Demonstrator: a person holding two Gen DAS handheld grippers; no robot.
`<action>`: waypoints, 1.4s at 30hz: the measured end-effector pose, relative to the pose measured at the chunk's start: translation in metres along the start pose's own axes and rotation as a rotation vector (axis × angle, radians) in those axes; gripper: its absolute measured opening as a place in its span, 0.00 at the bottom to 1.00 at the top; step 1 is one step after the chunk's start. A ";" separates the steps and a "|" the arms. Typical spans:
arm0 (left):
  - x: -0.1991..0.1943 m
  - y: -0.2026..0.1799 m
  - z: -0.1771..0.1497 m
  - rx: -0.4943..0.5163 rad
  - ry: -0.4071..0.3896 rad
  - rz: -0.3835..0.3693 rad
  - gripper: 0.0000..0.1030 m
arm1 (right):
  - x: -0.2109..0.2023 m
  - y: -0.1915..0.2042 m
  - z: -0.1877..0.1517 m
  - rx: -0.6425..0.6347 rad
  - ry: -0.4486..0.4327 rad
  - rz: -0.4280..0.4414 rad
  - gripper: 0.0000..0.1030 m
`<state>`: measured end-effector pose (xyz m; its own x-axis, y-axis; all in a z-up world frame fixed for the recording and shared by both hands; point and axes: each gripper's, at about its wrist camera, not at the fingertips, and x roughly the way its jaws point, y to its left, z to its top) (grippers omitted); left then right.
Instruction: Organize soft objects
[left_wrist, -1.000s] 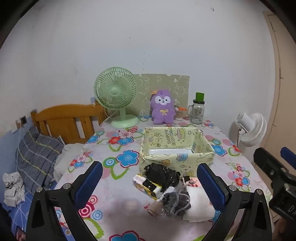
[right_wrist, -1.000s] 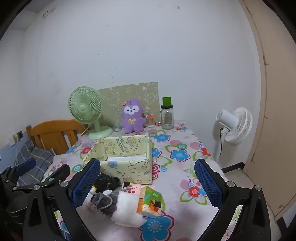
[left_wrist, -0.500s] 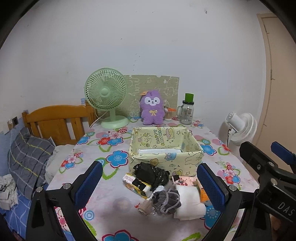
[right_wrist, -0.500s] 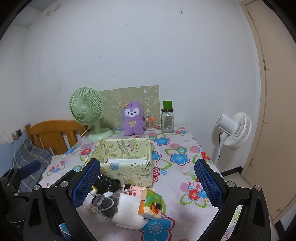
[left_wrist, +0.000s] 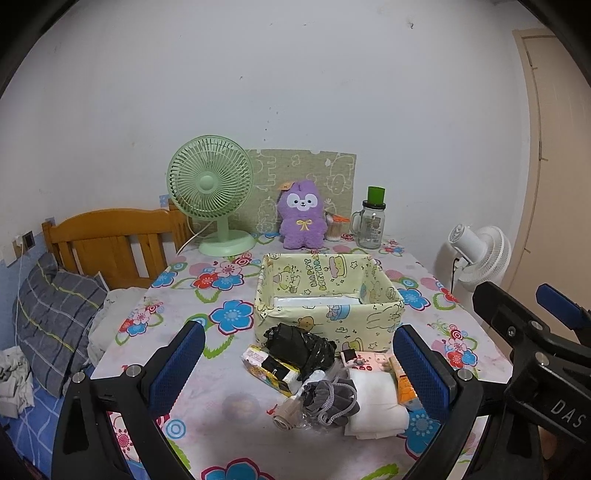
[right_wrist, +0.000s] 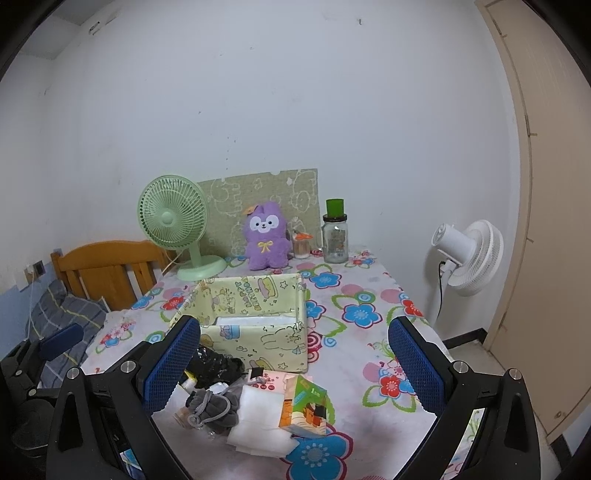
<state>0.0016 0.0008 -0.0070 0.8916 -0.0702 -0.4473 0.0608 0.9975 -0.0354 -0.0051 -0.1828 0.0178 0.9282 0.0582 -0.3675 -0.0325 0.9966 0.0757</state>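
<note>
A plain white wall (left_wrist: 295, 74) fills the view beyond the jaws, marked with a few small dark specks. A table (left_wrist: 221, 398) covered with a flowered cloth stands against it. Left of the jaws, a wooden headboard (left_wrist: 110, 236) rises above a bed with a grey checked pillow (left_wrist: 55, 314). To the right, a white standing fan (right_wrist: 469, 254) sits beside a beige door (right_wrist: 546, 221).
</note>
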 end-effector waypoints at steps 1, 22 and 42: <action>0.000 0.000 -0.001 0.000 -0.002 0.000 0.99 | 0.000 0.000 0.000 0.001 -0.002 -0.001 1.00; 0.002 0.000 0.001 0.001 -0.001 0.005 0.99 | 0.003 -0.001 -0.001 0.002 0.002 0.001 1.00; 0.003 -0.004 0.002 0.000 -0.004 0.014 0.99 | 0.003 -0.002 0.000 0.004 -0.003 0.001 1.00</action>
<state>0.0049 -0.0036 -0.0067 0.8944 -0.0558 -0.4438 0.0480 0.9984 -0.0286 -0.0024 -0.1848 0.0164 0.9292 0.0589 -0.3648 -0.0319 0.9963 0.0797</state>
